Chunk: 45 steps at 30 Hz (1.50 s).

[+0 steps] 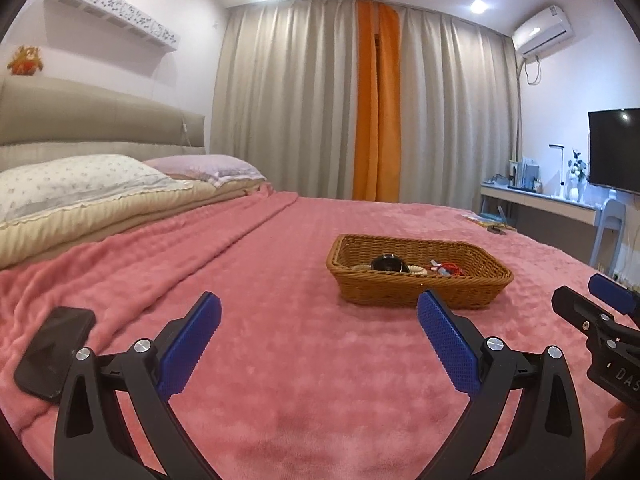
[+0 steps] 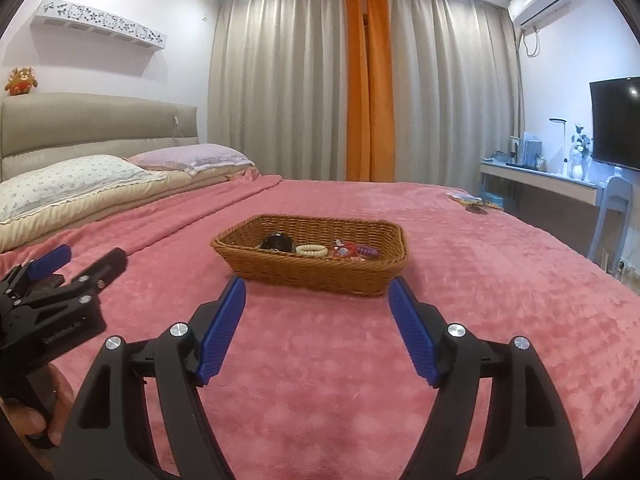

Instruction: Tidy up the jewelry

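Both grippers hover low over a pink blanket [image 1: 304,360], pointing slightly downward toward a wicker basket [image 2: 312,270] that sits on the bed ahead of them. The left gripper [image 1: 319,312] has its blue pads spread wide with nothing between them, only blanket showing in the gap. The right gripper [image 2: 317,292] is likewise released, its jaws apart and empty, with the basket's near wall just beyond the fingertips.

The jewelry lies inside the basket: a dark round piece [image 2: 277,242], a cream beaded bracelet [image 2: 311,250], a tangle of red items [image 2: 346,251] and a purple piece [image 2: 367,250] (the last shows only from the right wrist, since the left view looks across the basket's rim at a flatter angle).

From the left wrist alone, a black phone [image 1: 54,350] appears on the blanket to the left of the gripper, and the right gripper pokes in at the far right edge. From the right wrist alone, the left gripper shows at the lower left with a hand [image 2: 38,408] wrapped around its handle.

Further off stand pillows [image 2: 76,184] by the headboard, closed curtains [image 2: 304,80] and a desk [image 2: 540,184] beneath a dark screen.
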{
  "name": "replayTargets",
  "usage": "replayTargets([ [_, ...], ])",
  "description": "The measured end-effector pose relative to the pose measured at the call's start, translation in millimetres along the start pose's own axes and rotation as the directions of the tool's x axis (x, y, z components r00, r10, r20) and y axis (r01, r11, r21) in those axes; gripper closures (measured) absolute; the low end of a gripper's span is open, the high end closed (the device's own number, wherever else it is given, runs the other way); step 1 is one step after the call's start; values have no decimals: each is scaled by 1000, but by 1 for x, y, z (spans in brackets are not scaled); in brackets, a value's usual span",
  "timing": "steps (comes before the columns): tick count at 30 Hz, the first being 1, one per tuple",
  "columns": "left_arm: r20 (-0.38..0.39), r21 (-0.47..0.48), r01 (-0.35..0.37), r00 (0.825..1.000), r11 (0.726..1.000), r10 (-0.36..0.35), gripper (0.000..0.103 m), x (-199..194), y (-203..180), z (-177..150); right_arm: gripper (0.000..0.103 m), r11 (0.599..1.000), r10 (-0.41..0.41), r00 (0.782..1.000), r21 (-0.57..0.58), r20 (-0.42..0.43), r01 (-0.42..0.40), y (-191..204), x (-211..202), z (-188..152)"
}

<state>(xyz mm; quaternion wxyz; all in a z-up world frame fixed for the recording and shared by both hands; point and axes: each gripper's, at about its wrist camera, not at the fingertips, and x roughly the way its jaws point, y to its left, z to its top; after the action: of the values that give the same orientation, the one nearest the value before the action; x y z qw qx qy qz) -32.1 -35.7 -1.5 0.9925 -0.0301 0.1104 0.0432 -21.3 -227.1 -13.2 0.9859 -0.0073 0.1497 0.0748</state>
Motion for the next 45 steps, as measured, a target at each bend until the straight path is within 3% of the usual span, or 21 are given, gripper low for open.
replayTargets([
  [45,3,24,10,1000,1000,-10,8,2,-5,-5,26,998,-41,999,49,-12,42,-8,1,-3],
])
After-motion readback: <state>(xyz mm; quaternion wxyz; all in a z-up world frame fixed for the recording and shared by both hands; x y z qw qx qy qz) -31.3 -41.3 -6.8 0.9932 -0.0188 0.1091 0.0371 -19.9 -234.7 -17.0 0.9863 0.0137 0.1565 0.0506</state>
